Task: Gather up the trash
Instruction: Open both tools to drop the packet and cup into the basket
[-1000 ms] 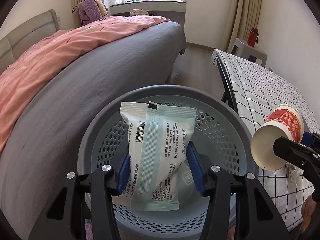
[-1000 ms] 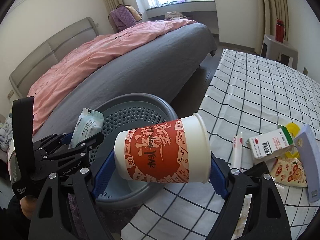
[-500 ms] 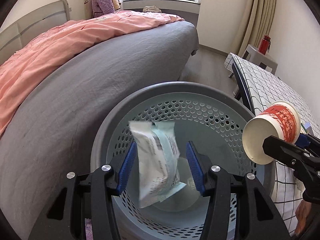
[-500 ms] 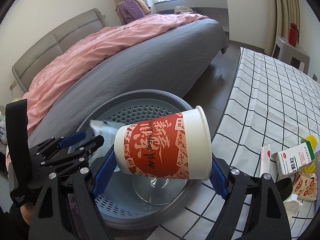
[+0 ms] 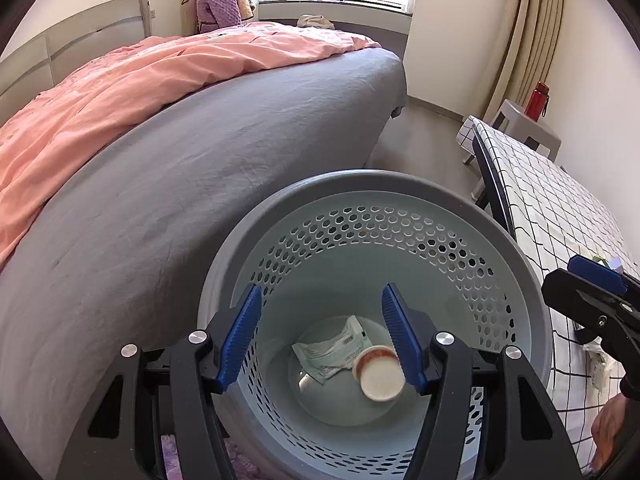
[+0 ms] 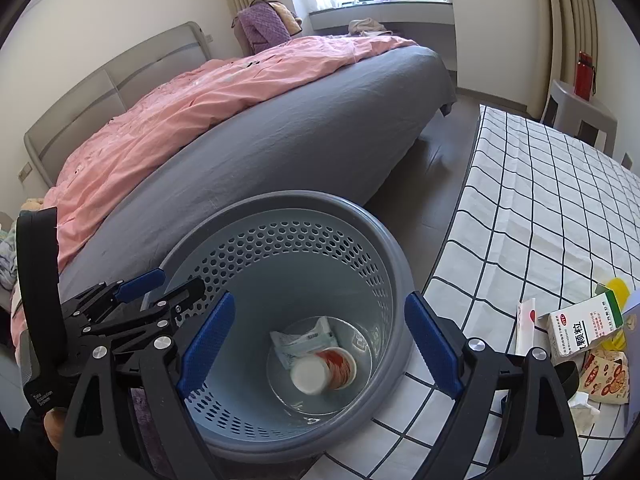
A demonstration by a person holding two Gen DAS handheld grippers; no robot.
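Hovering over the perforated waste basket [image 5: 532, 292], both claws stand spread and are opening wider, with nothing between their blue pads. The left claw [image 5: 320, 336] looks straight down the basket's mouth; the right claw [image 6: 316, 344] does the same from the tabletop side, and the left one shows in its view at about 9 o'clock. On the basket floor lie the red-and-white paper cup [image 6: 324, 368], on its side, and the pale wipes packet [image 6: 304, 340], touching it at roughly 11 o'clock from the cup. That drop looks finished, so the step in hand is probably to go back for more rubbish. More waits on the checked tabletop [image 6: 540, 208] at 3 o'clock in the right view: a white medicine carton [image 6: 584, 328], a printed snack wrapper [image 6: 606, 372] just below it, a thin white sachet [image 6: 526, 328] beside it, and a crumpled tissue [image 6: 582, 414] near the edge. To do it well, lift each claw clear of the grey rim before swinging sideways so the basket is not knocked, keep the pads wide on approach, and take the carton across its narrow faces. The flat wrapper and the tissue will likely need a low, pinching approach at an edge.
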